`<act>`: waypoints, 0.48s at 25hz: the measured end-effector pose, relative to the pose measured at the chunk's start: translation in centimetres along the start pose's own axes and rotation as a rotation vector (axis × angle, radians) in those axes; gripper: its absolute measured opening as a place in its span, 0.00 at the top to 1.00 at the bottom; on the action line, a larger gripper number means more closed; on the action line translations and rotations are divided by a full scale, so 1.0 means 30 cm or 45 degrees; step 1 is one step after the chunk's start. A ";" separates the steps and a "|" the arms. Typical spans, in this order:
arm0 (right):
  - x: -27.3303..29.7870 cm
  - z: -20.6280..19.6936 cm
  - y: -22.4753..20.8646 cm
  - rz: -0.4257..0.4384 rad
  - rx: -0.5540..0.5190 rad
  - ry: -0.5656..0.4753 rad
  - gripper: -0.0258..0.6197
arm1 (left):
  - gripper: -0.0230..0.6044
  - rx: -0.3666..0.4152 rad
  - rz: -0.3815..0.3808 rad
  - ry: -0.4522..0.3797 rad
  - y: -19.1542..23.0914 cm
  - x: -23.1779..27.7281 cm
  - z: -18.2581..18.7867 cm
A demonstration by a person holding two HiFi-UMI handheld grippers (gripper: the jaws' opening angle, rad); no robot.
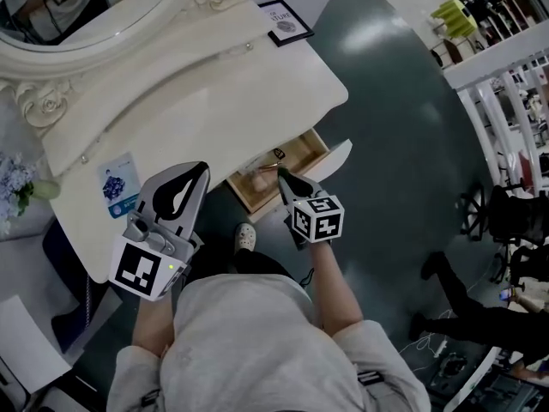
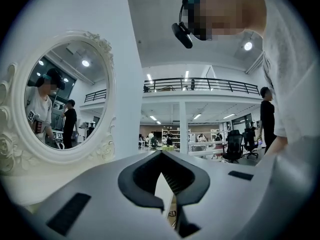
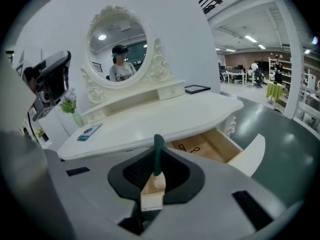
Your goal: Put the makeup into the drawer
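- Two hand-held grippers show; we hold our right hand-held gripper [image 3: 156,154] clenched on a green-handled makeup brush with a pale wooden collar [image 3: 153,186].
- We see that brush over the open light-wood drawer [image 3: 215,145] of the white table [image 1: 214,93].
- Our left hand-held gripper [image 2: 161,155] is closed and empty.

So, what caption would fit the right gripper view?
Right gripper clamps a green-handled makeup brush, facing the open drawer.

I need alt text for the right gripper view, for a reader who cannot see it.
The right gripper, its jaws shut, holds a green-handled makeup brush in front of a white dressing table whose wooden drawer stands open. An oval mirror at the back of the table reflects a person.
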State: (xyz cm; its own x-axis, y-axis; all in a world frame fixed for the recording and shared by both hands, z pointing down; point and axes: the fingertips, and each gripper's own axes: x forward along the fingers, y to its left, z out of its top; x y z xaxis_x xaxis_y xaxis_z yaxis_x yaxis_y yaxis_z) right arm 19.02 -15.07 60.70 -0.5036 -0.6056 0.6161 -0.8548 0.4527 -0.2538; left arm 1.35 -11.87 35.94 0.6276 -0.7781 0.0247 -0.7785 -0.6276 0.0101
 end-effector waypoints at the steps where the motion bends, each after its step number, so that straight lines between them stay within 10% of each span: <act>1: 0.016 -0.012 -0.004 0.004 -0.022 0.029 0.89 | 0.94 -0.002 0.017 -0.022 0.002 0.000 0.010; 12: 0.177 -0.123 -0.028 0.063 -0.425 0.371 0.89 | 0.95 -0.005 0.114 0.079 0.003 -0.051 -0.056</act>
State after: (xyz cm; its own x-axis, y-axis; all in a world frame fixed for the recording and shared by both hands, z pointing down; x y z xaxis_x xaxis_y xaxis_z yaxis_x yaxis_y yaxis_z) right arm 17.54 -16.27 66.93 -0.4459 -0.3897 0.8058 -0.7191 0.6920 -0.0632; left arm 0.32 -10.70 37.58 0.5540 -0.8279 0.0876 -0.8315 -0.5555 0.0086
